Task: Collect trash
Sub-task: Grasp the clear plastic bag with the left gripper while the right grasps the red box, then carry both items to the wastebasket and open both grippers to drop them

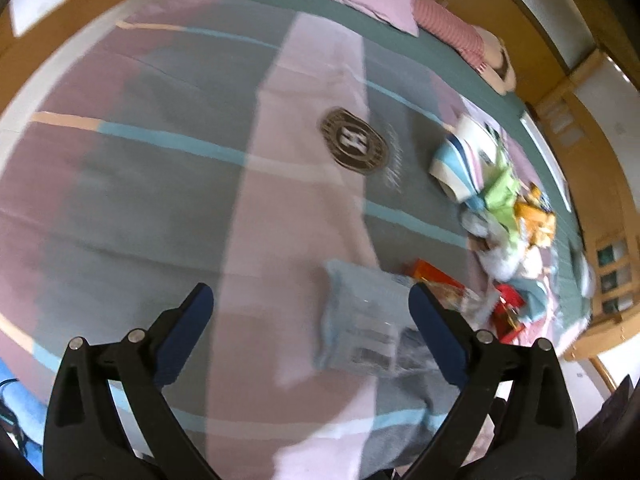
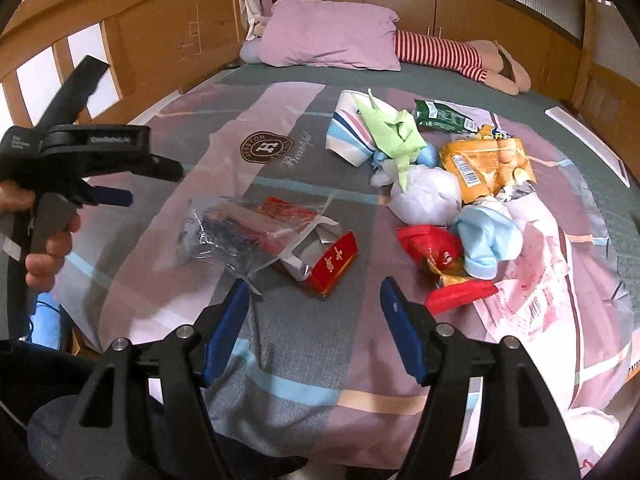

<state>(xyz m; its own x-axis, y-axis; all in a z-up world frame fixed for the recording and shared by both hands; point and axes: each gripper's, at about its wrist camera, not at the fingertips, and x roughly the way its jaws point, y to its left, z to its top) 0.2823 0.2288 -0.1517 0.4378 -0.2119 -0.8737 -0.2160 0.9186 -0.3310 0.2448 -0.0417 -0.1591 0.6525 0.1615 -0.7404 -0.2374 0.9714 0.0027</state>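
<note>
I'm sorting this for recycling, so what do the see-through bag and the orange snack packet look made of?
The see-through bag looks like thin clear plastic film: it is transparent, crinkled and glinting. The orange snack packet appears to be glossy printed plastic, probably foil-lined, with silver showing at its torn end.

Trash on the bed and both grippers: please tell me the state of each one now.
left gripper: open, holding nothing.
right gripper: open, holding nothing.
clear plastic bag: crumpled, lying on the bedspread.
red box: torn open, beside the clear plastic bag.
paper cup: tipped on its side.
orange snack bag: opened, crumpled.
green snack bag: lying flat.
pink pillow: at the headboard.
</note>
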